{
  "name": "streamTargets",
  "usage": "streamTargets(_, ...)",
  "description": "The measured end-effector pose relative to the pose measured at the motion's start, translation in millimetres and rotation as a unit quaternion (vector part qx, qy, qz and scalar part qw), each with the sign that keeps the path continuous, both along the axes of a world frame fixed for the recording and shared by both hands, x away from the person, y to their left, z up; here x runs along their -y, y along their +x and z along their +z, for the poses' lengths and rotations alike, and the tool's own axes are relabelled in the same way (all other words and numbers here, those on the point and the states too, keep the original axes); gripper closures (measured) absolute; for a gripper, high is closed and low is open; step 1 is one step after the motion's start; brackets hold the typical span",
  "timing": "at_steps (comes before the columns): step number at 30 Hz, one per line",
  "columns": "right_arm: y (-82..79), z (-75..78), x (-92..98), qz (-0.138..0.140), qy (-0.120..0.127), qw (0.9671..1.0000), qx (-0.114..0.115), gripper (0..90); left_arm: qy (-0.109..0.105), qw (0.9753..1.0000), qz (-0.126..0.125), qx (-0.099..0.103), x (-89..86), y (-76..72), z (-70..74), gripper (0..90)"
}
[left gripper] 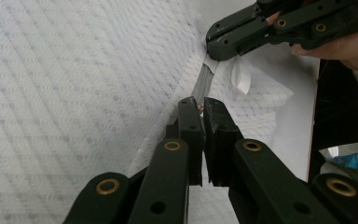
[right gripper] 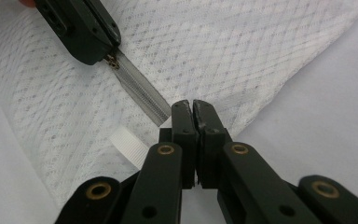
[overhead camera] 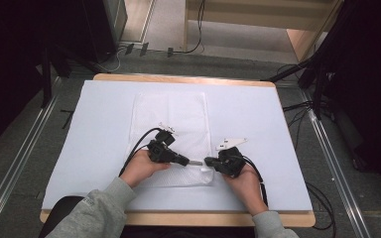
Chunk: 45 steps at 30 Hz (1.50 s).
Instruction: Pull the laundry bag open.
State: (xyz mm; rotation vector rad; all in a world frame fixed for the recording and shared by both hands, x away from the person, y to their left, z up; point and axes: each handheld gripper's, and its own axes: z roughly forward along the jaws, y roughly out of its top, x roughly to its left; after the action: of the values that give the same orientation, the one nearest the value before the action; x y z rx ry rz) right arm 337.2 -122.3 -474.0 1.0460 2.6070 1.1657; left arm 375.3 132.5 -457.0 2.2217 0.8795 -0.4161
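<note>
White mesh zipped bag (overhead camera: 171, 134) lies flat on the worktop (overhead camera: 258, 119); left hand-held gripper (overhead camera: 184, 160) clenches its zipper pull (right gripper: 113, 61), right hand-held gripper (overhead camera: 209, 161) clamps the grey zipper's end (right gripper: 162, 115).

A white mesh bag (overhead camera: 171, 134) lies flat on the table, a long rectangle running from far to near, its weave a fine diamond pattern. A grey zipper (right gripper: 142, 88) runs left to right along its near edge, pulled taut between the two grippers, with a small metal slider (right gripper: 113, 60) at its left end. A short white ribbon loop (right gripper: 128, 145) sticks out from the bag's near right corner, where the fabric is bunched up off the table.
</note>
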Motion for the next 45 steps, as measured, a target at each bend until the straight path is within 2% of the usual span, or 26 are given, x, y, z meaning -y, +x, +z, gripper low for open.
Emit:
streamTargets(8, 1.8, 0.0, 0.6, 0.006, 0.0, 1.0, 0.0, 90.0, -0.003, 1.0, 0.005, -0.003, -9.5, -1.3, 2.4, 88.2)
streamTargets(12, 1.5, -0.3, 1.0, 0.007, 0.002, 1.0, -0.001, 90.0, 0.005, 1.0, 0.002, -0.002, -10.0, -2.6, 2.3, 88.1)
streamTargets(16, 2.1, -0.5, 1.1, 0.01, 0.002, 0.9999, 0.002, 90.0, 0.002, 1.0, 0.006, -0.007, -14.7, -1.8, 2.2, 88.2)
streamTargets(39, 5.4, 0.5, 1.4, 0.018, 0.002, 0.9998, -0.008, 89.8, 0.005, 0.9996, 0.028, -0.002, -41.7, -7.9, 7.8, 88.1)
streamTargets(45, 5.2, 0.2, 1.2, 0.021, 0.002, 0.9998, -0.005, 89.7, 0.006, 0.9995, 0.029, -0.003, -47.2, -9.8, 8.3, 88.1)
